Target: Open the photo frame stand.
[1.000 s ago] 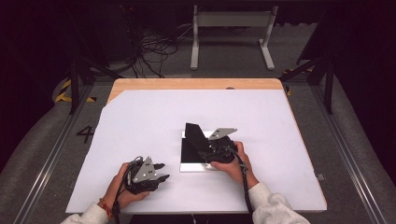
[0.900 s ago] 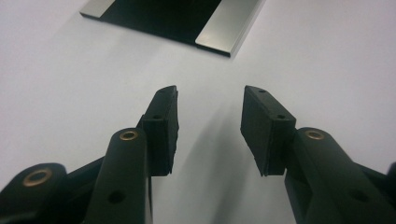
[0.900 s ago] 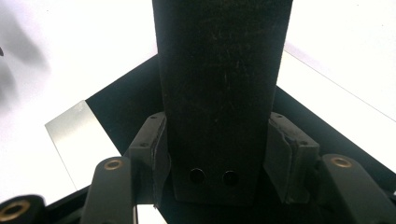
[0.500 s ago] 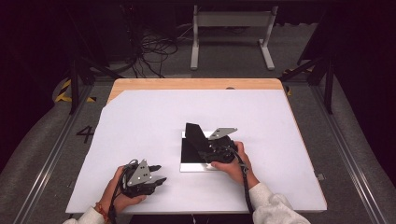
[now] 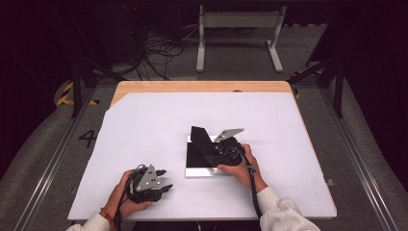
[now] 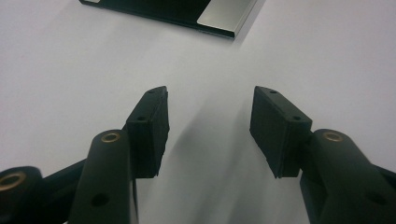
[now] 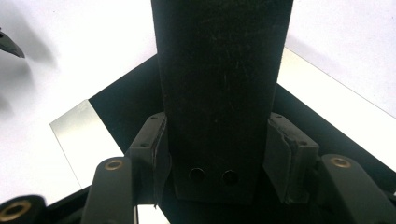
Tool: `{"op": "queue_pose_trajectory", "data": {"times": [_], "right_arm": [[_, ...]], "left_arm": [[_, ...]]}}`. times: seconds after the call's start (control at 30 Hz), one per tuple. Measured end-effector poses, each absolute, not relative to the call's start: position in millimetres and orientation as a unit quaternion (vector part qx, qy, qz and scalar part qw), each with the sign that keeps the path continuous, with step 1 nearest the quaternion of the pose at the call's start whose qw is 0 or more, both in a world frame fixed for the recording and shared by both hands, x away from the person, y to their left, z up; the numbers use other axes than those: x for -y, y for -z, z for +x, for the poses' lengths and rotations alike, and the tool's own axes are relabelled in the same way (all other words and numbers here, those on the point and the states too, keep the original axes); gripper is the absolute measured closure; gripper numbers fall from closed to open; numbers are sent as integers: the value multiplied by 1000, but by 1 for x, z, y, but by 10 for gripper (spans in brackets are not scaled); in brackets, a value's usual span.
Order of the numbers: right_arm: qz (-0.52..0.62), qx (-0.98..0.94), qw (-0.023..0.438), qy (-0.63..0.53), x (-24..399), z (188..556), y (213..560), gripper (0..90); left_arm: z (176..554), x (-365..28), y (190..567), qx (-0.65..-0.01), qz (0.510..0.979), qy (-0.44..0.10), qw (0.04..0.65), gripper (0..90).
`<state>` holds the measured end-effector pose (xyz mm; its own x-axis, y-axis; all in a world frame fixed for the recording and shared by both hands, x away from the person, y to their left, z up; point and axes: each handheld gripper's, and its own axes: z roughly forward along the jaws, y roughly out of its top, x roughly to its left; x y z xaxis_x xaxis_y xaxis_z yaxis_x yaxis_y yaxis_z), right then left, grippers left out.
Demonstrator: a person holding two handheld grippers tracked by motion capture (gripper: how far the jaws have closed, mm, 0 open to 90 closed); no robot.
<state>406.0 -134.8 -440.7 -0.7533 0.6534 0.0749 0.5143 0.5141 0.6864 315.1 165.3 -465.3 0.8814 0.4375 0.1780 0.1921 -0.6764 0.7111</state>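
Right claw (image 7: pixel 212 154) clamps a matte black block (image 7: pixel 219 70) with two small holes near its base, raised over a flat black-and-silver tray (image 5: pixel 202 159) mid-tabletop (image 5: pixel 144 120). Left claw (image 6: pixel 208 126), its jaws just opened with nothing between, rests near the front edge.

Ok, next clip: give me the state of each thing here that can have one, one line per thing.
Left gripper: jaws apart with nothing between them, just been opening, low over the white table cover.
Right gripper: shut on the black block, over the tray.
Black block: clamped between the right pads, raised and tilted.
Black-lined tray: lying flat on the cover, silvery rim showing.
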Motion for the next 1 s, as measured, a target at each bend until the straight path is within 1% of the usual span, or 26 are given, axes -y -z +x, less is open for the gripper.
{"op": "queue_pose_trajectory", "data": {"times": [0.4,0.5,0.57,0.6,0.63,0.7,0.73,0.77,0.83,0.87,1.0], "right_arm": [[346,-866,79,-352,133,407,435,455],[353,-866,72,-347,130,406,432,455],[354,-866,71,-347,129,406,430,454],[354,-866,71,-347,129,406,430,454],[357,-864,68,-348,129,406,427,454],[359,-864,65,-348,129,406,425,454],[359,-864,65,-348,129,406,425,454],[361,-863,64,-347,129,407,425,454],[362,-863,62,-347,128,407,425,454],[364,-862,61,-347,128,407,424,454],[366,-863,57,-344,126,408,423,455]], "left_arm": [[323,-154,466,-177,897,-182,362,393],[323,-149,465,-177,896,-187,361,407],[323,-148,464,-170,896,-190,363,507],[323,-147,462,-167,896,-190,365,507],[322,-146,460,-165,895,-194,367,633],[322,-147,458,-165,894,-177,377,758],[322,-147,458,-165,894,-177,377,805],[322,-147,458,-168,894,-170,380,805],[322,-144,458,-165,897,-159,378,871],[321,-142,459,-162,899,-156,375,882],[322,-134,460,-156,903,-158,368,891]]}}
